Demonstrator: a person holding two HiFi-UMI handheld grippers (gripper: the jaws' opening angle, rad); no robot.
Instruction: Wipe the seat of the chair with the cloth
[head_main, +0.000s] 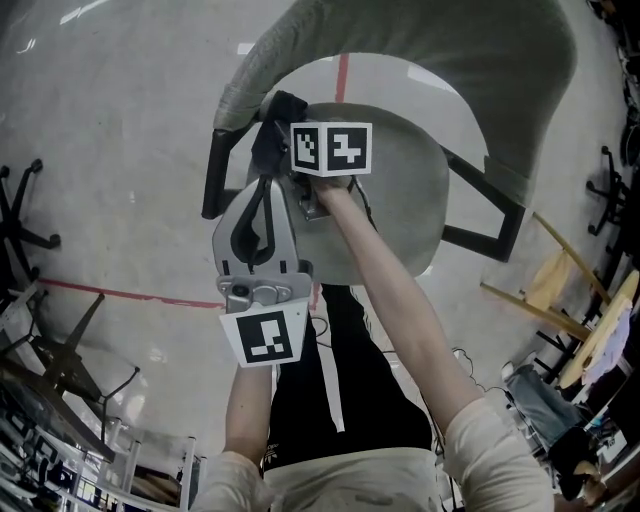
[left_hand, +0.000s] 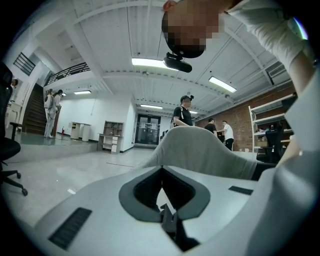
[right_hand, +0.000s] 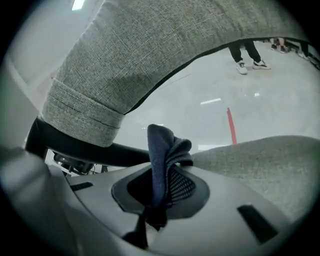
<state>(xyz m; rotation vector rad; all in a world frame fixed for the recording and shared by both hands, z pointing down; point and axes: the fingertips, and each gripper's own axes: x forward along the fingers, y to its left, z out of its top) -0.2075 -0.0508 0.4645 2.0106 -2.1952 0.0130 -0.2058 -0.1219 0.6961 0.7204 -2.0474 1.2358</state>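
The chair has a grey fabric seat (head_main: 405, 190), a curved grey backrest (head_main: 430, 45) and black armrests (head_main: 216, 175). My right gripper (head_main: 278, 140) hovers over the seat's left edge, shut on a dark blue cloth (head_main: 283, 108). In the right gripper view the cloth (right_hand: 162, 157) stands bunched up out of the right gripper (right_hand: 155, 202), with the seat (right_hand: 270, 160) to its right and the backrest (right_hand: 145, 55) above. Beside it, nearer me, is my left gripper (head_main: 263, 195), shut and holding nothing. The left gripper (left_hand: 163, 175) points level at the backrest (left_hand: 200, 150).
Smooth grey floor with a red tape line (head_main: 130, 295) surrounds the chair. Black chair bases (head_main: 20, 215) stand at the left, wooden pieces and clutter (head_main: 560, 290) at the right. Several people (left_hand: 185, 112) stand far off in the hall.
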